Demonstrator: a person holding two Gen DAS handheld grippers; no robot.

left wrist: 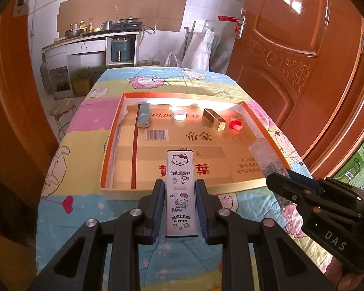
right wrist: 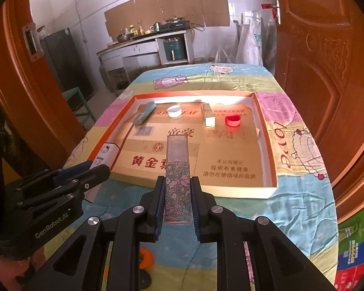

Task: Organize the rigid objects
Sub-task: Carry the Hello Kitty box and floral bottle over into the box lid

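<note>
Left wrist view: left tongs [left wrist: 180,203] clenched on a white Hello Kitty case [left wrist: 181,191], held flat, its far end reaching over the near rim of the orange-edged cardboard tray [left wrist: 114,140]. Tray sits on a bench covered by a cartoon-print quilt [left wrist: 60,169]. Inside the tray, along the far side, left to right: blue slim case [left wrist: 143,115], white round cap [left wrist: 178,114], small gold box [left wrist: 214,118], red cap [left wrist: 236,124]. The near half of the tray floor is bare cardboard.

Right wrist view: right tongs [right wrist: 177,201] clenched on a floral-print tube with a clear cap [right wrist: 177,172], capped end pointing over the tray's near rim [right wrist: 242,191]. Left tongs show at the left edge with the Hello Kitty case poking past the tray's near-left corner.

Step, as I read it: both items are grasped and carried, now at the tray edge, placement not yet done. Next move likely calls for pushing each piece forward past the rim, lowering it flat onto the bare cardboard, clear of the far row and of each other, then releasing. Watch the rim, since a low approach could clip it.
</note>
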